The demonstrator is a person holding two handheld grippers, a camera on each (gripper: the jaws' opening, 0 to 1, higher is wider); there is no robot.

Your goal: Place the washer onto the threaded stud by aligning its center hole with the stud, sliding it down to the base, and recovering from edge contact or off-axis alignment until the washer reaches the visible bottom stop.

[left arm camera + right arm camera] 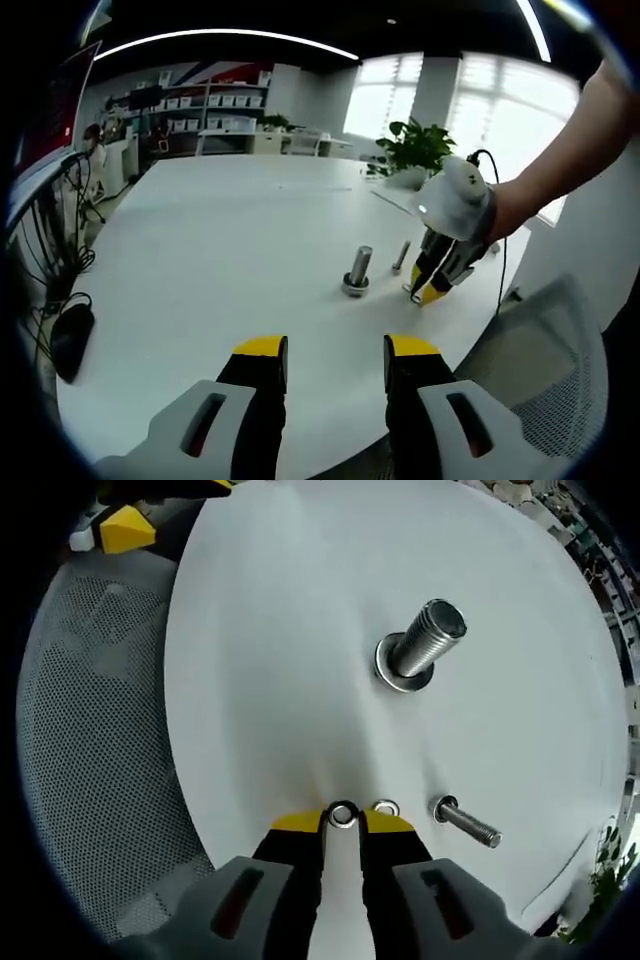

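Right gripper (pixel 341 822): jaws nearly closed, yellow tips pinching a small washer (pixel 342 815) flat on the white table (pixel 270 660), close to the table's near curved edge. Second washer (pixel 385 808) lying just beside the right-hand tip, apparently touching it; not gripped. Small bolt (pixel 464 822) on its side just beyond that washer, near the same edge, head toward the gripper.

Threaded stud (pixel 425 640) standing upright farther in from the edge, well apart from the jaws, with a metal ring seated at its base. Gripped washer not on the stud.

Left gripper (pixel 335 362): jaws open wide, nothing between the yellow tips, held above the table near the edge closest to the camera. From this view: stud (pixel 357 270) upright toward the right edge of the table (pixel 220 250), small bolt (pixel 401 256) beside it, right gripper (pixel 428 288) tip-down at the table surface near both, held in a person's hand (pixel 500 210). Mesh chair back (pixel 545 370) just off the table's right edge.
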